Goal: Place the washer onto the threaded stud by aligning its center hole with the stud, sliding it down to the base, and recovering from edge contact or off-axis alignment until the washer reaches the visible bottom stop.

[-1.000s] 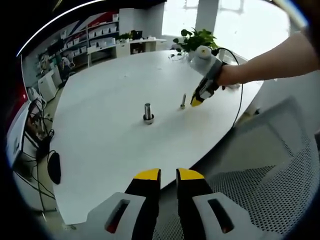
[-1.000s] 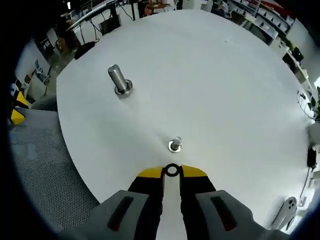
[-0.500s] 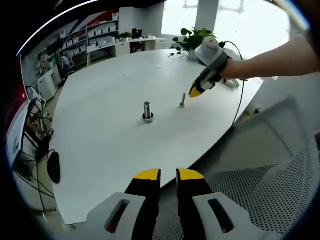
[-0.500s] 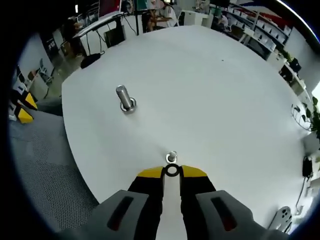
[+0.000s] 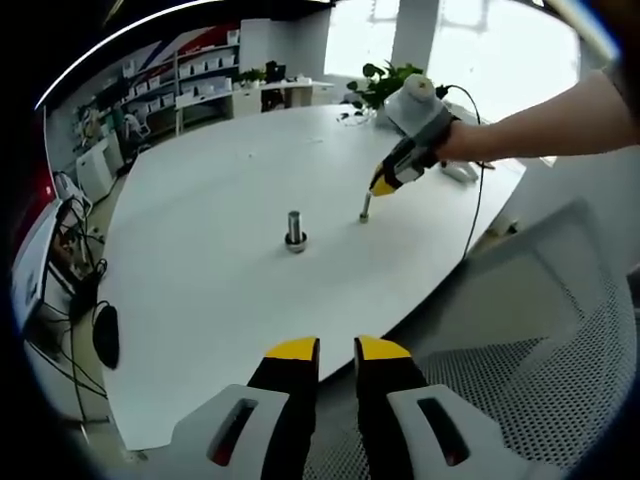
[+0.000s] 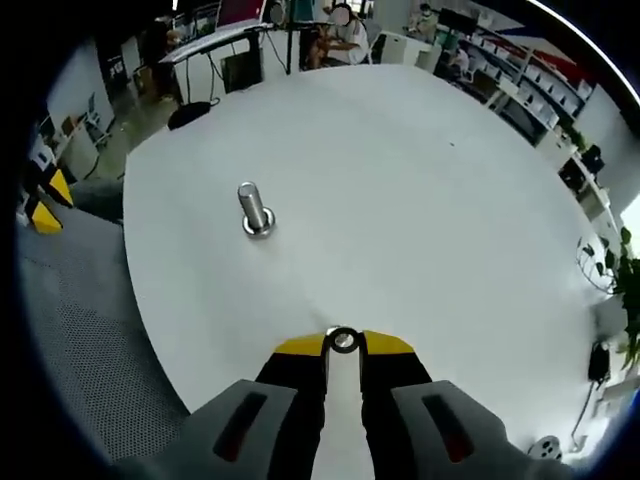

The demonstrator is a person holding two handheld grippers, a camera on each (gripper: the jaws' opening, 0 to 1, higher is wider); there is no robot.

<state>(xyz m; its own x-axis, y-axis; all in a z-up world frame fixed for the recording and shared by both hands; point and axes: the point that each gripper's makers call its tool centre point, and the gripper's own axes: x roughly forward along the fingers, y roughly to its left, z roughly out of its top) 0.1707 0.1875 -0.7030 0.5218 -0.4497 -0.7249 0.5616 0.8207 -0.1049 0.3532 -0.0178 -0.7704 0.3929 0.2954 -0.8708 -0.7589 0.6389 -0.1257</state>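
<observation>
On the white office table (image 5: 200,250), the right gripper (image 6: 343,345) pinches the washer (image 6: 343,340) directly above the threaded stud (image 5: 366,206). Keep it level and centred, then descend. The left gripper (image 5: 330,352) idles, fingers narrow and empty.

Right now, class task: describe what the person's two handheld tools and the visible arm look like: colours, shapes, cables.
Each tool has two black jaws capped with yellow tips, rising from pale grey housings with slanted slots showing red inside, as on the left tool and right tool. In the left gripper view, the right tool carries a grey-white body with a thin black cable trailing from it. The forearm there is bare, no sleeve visible.
</observation>
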